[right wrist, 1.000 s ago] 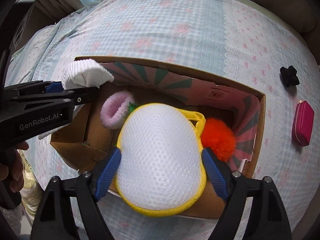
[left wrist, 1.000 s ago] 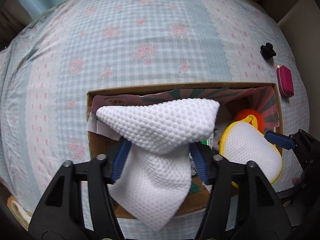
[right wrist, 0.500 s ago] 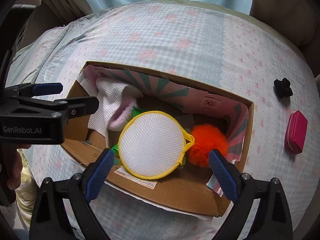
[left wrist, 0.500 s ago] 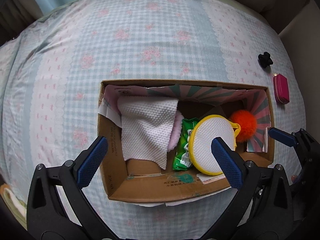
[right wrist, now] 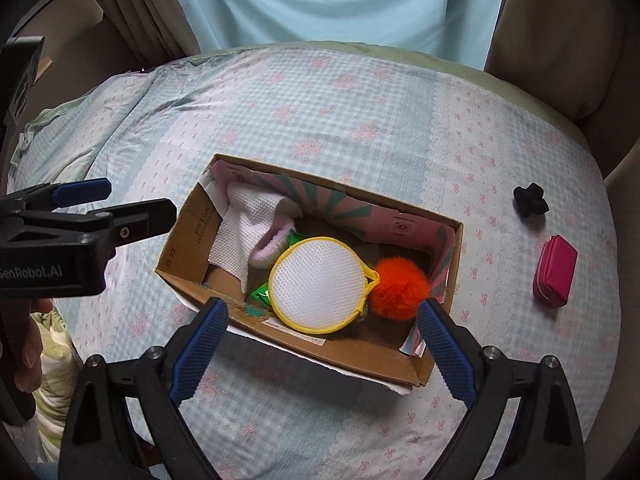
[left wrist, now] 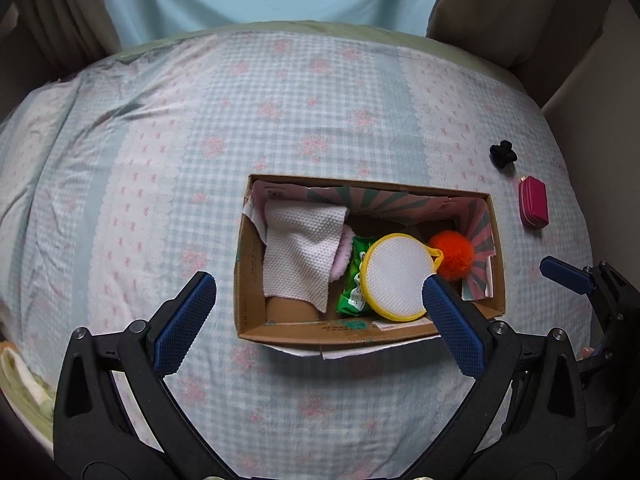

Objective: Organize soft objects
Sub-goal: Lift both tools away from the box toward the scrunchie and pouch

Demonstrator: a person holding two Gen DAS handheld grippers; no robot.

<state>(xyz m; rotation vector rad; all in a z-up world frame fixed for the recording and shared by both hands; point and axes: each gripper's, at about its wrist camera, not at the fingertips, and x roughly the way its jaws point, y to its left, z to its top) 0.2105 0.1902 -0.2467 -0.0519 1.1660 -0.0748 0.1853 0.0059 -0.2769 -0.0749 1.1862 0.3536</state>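
A checked bedspread (left wrist: 280, 120) covers the bed, with a cardboard box (left wrist: 250, 280) on it. Inside lie a white cloth (left wrist: 300, 248), a yellow-rimmed mesh pad (left wrist: 396, 276) and an orange pompom (left wrist: 454, 254). Both grippers — left (left wrist: 316, 312), right (right wrist: 324, 344) — hover above, jaws wide apart, holding nothing.

white cloth (left wrist: 301, 257) and mesh pouch (right wrist: 319, 282) dropped in box (left wrist: 280, 326), claws lifted

Small pink pouch (left wrist: 533, 206) near the bed's (left wrist: 280, 120) right edge, black hair clip (left wrist: 503, 153) just behind it, curtains (right wrist: 132, 12) behind the bed

Black claw (right wrist: 322, 334) frames, blue ribbed pads (right wrist: 199, 345), silver screws.
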